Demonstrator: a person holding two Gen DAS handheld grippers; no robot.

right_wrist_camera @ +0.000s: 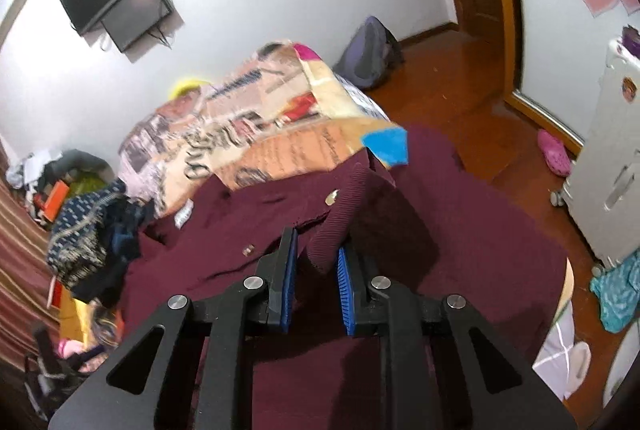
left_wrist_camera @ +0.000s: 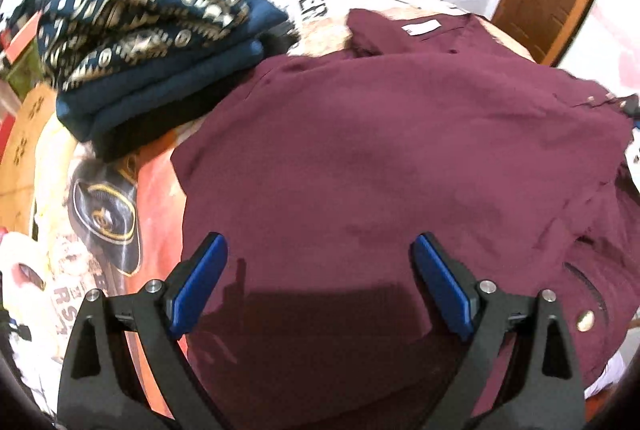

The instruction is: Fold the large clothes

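On printed bedspread [right_wrist_camera: 256,134]: maroon garment [left_wrist_camera: 400,150]; right gripper [right_wrist_camera: 318,262] fingers clamp ribbed hem; left gripper [left_wrist_camera: 320,250] fingers apart.

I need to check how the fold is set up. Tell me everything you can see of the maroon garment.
The maroon garment is a dark wine-red cardigan-like piece of soft fabric with gold buttons and a white neck label. It lies spread over the patterned bedspread, one edge against the folded navy patterned sweater. The right gripper is shut on a raised ribbed edge. The left gripper hovers open above the cloth.
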